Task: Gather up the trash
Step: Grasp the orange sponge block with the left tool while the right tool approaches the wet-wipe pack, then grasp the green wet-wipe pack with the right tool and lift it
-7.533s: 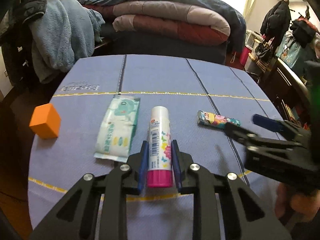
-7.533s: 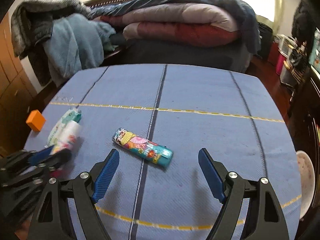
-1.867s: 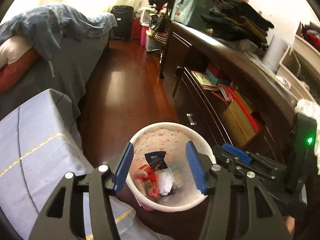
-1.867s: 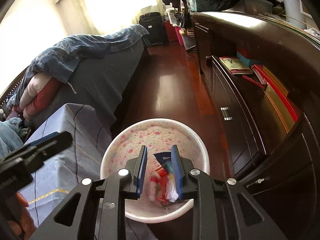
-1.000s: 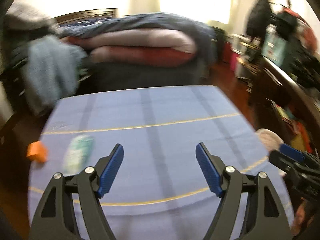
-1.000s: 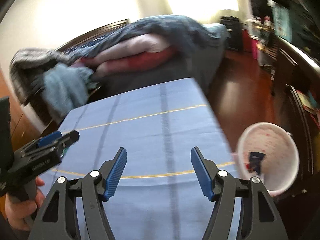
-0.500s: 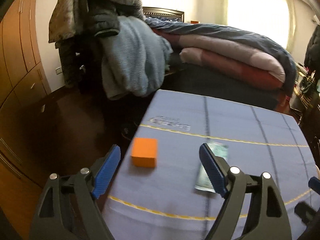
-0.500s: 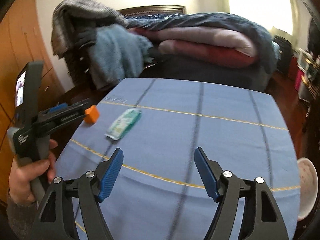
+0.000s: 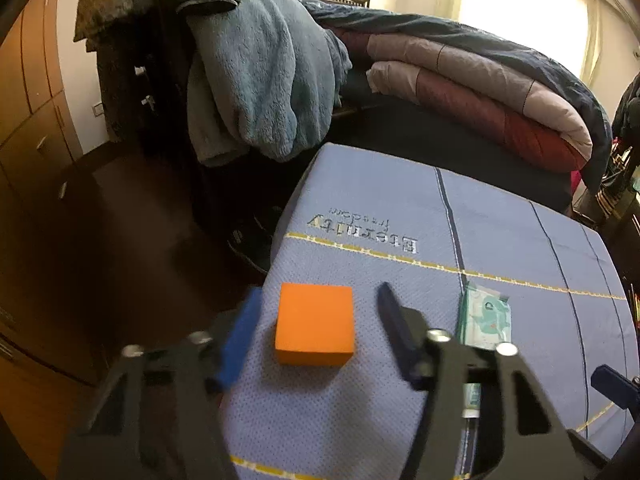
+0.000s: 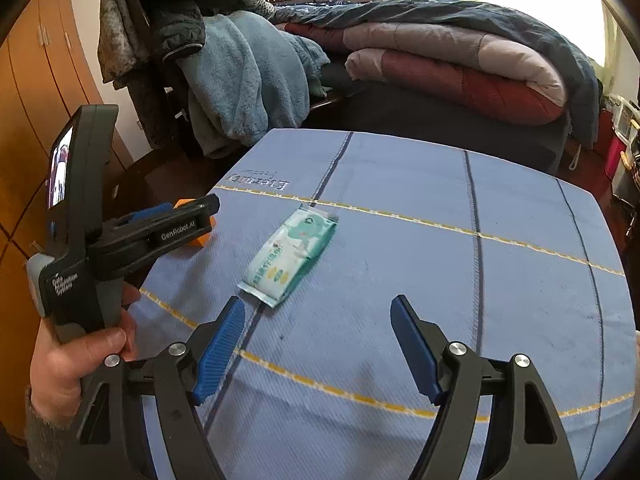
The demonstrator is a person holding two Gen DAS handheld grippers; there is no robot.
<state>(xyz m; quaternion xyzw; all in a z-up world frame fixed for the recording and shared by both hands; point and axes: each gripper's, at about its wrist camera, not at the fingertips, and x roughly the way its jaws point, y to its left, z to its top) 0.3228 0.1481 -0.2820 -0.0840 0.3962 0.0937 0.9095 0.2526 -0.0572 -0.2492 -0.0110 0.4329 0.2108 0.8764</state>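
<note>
An orange block (image 9: 315, 324) sits near the left edge of the blue table (image 9: 500, 236). My left gripper (image 9: 318, 312) is open, its fingers on either side of the block, not touching it. A green-and-white wipes pack (image 9: 485, 320) lies to the block's right. In the right wrist view the pack (image 10: 290, 254) lies ahead of my right gripper (image 10: 318, 316), which is open and empty above the table's near side (image 10: 440, 280). The left gripper (image 10: 176, 216) shows there over the block (image 10: 200, 238).
A chair draped with a blue fleece and dark jackets (image 9: 256, 80) stands past the table's far left corner. A bed with folded quilts (image 9: 480, 84) runs behind the table. Wooden cabinets (image 10: 40, 60) and dark floor lie left of the table edge.
The left gripper has moved forward and down so the orange block now lies between its fingers, which have narrowed. The right gripper has shifted slightly nearer the wipes pack.
</note>
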